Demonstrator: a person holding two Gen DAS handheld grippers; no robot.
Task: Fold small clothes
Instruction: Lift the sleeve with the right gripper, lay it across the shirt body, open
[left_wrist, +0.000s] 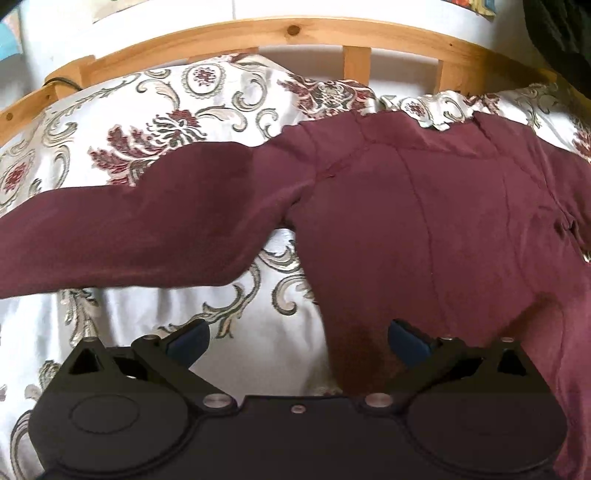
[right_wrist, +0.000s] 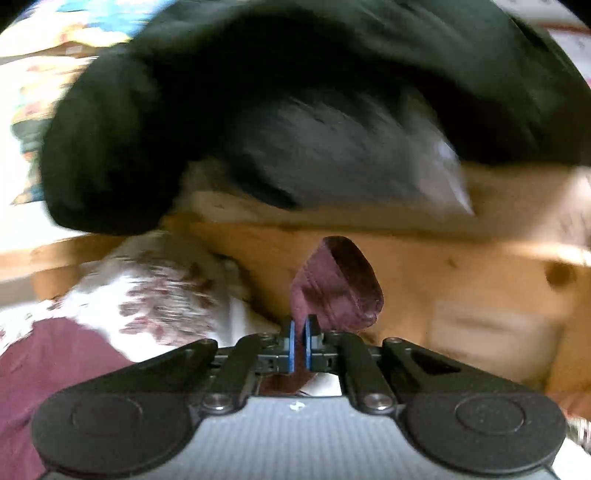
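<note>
While the right claw (right_wrist: 299, 338) pinches the maroon cotton long-sleeved top (left_wrist: 424, 221), the left claw (left_wrist: 295, 338) gapes unclamped, so tugging could drag it askew

Both wrist views closely overlook one maroon garment (left_wrist: 424, 221)

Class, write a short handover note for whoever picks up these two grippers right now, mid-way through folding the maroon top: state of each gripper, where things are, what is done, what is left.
Left gripper: open, hovering at the near hem of the maroon top, gripping nothing.
Right gripper: shut on a cuff-like end of the maroon top, lifted off the bed; that view is blurred.
The top lies spread on the floral bedspread, one sleeve stretched out to the left, near the wooden headboard. A dark garment hangs ahead of the right gripper.
Done: top laid out, one end picked up.
Left: no finished fold shows; sleeves and body need folding.
</note>
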